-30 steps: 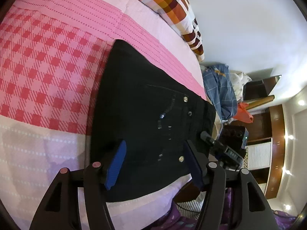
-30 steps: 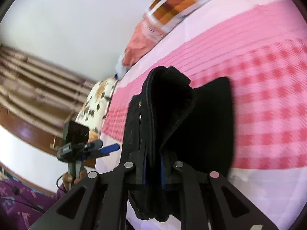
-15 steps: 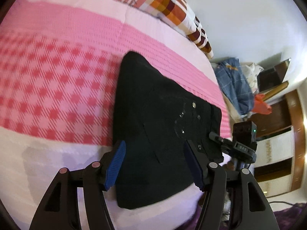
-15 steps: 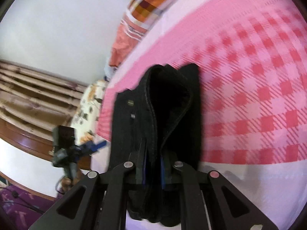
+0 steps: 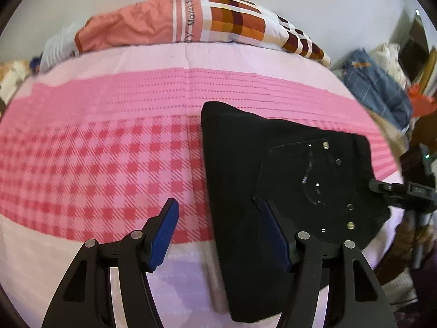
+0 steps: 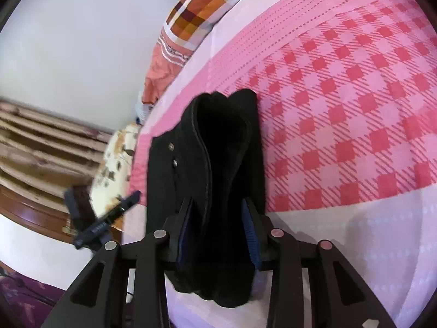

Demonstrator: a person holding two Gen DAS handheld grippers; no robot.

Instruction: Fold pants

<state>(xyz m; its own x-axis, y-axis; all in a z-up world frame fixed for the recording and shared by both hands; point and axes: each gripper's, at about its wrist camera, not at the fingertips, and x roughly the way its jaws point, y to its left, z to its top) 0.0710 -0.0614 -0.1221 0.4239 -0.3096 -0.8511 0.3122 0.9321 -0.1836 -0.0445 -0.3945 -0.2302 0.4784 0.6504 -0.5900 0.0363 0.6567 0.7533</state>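
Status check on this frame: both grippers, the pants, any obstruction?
Left gripper open, empty, above the bedspread. Right gripper opening, folded black pants between its jaws. Pants lie folded on the bed; nothing in the way.

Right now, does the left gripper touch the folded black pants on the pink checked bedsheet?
Cannot tell. In the left wrist view the left gripper stands open above the pants; one finger overlaps the black cloth, but no gap or contact shows.

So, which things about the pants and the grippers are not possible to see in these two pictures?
- Left wrist view: the near edge of the black pants is hidden behind the open left gripper.
- Right wrist view: the right gripper is opening around a thick fold; whether the pads touch the cloth is unclear.
- Right wrist view: the other gripper is blurred.
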